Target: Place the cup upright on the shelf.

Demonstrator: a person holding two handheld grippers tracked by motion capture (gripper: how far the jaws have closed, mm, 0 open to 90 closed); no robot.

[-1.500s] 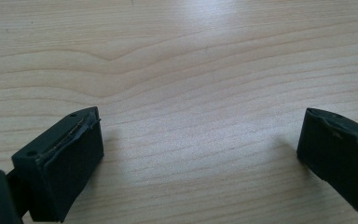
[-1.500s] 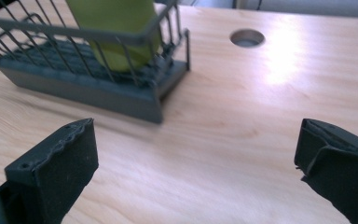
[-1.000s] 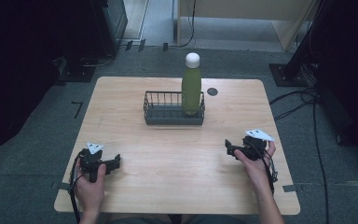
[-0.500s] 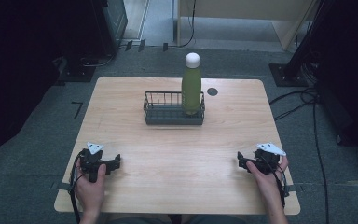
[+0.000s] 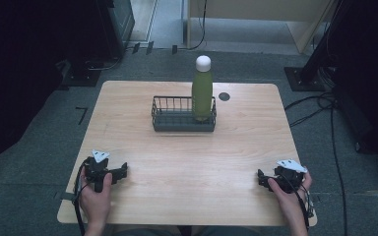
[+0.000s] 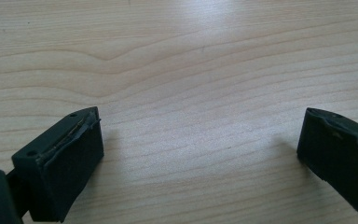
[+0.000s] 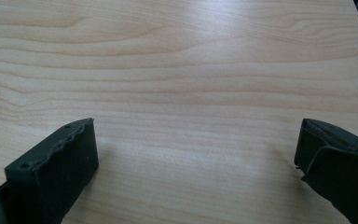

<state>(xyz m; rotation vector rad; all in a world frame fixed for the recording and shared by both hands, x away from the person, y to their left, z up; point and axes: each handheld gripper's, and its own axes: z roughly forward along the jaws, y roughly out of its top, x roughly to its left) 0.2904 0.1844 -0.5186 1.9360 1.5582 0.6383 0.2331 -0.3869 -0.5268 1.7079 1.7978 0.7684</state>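
Standing upright in the right end of a wire basket, a green bottle with a white cap sits near the table's far edge, at its middle. Well apart from it, the left gripper rests near the near left corner and the right gripper near the near right corner. Both have jaws spread wide over bare wood, holding nothing.

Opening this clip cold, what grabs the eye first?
A tall green bottle with a white cap stands upright at the right end of a dark wire basket near the table's far middle. At the near corners, the left tongs and right tongs rest wide open, holding nothing.
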